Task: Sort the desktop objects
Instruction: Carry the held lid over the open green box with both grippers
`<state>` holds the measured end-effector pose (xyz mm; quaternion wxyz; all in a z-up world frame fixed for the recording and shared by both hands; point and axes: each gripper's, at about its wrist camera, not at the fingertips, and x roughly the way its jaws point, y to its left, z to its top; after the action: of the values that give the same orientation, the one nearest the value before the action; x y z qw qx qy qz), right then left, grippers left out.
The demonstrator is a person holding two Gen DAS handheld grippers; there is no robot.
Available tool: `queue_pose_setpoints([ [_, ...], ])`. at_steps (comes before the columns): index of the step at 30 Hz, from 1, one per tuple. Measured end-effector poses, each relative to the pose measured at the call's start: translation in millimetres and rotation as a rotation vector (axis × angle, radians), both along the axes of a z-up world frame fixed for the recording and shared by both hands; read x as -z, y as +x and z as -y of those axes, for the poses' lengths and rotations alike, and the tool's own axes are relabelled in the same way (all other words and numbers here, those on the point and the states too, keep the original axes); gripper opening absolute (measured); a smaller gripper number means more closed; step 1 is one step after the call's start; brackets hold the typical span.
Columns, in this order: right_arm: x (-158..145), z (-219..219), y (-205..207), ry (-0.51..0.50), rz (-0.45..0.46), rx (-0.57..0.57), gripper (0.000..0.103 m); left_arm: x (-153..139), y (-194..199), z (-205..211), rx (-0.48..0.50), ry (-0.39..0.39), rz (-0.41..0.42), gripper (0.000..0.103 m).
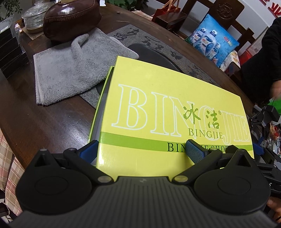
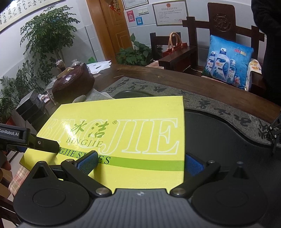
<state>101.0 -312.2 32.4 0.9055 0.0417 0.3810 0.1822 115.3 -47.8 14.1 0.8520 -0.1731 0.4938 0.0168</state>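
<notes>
A yellow-green shoebox lid (image 1: 158, 98) printed BINGJIE lies skewed over its open box (image 1: 101, 103), whose green left wall and grey inside show beside it. My left gripper (image 1: 143, 150) straddles the lid's near left corner. Its right blue pad rests on top and its left pad sits off the edge, partly hidden, so the jaws stand wide apart. In the right wrist view the lid (image 2: 123, 112) fills the middle. My right gripper (image 2: 140, 161) straddles its near right corner the same way, with the right pad partly hidden behind the edge. The left gripper's finger (image 2: 47, 146) lies on the lid.
A grey towel (image 1: 73, 70) lies left of the box, with a brown leather pouch (image 1: 70, 19), a glass lidded bowl (image 1: 35, 15) and stacked black boxes (image 1: 10, 50) behind. A dark tea tray (image 2: 228, 136) is on the right. A blue cushion (image 2: 228, 61) rests on a chair beyond the table.
</notes>
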Motion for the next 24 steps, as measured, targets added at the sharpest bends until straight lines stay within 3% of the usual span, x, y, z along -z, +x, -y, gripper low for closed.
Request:
queue_pose_setpoints([
  [11, -4, 3, -16, 0.018, 0.028, -0.011, 0.103, -14, -25, 8, -0.006, 0.026, 0.036, 0.103],
  [24, -10, 16, -76, 0.021, 0.072, -0.052, 0.103, -19, -93, 28, -0.053, 0.038, 0.072, 0.103],
])
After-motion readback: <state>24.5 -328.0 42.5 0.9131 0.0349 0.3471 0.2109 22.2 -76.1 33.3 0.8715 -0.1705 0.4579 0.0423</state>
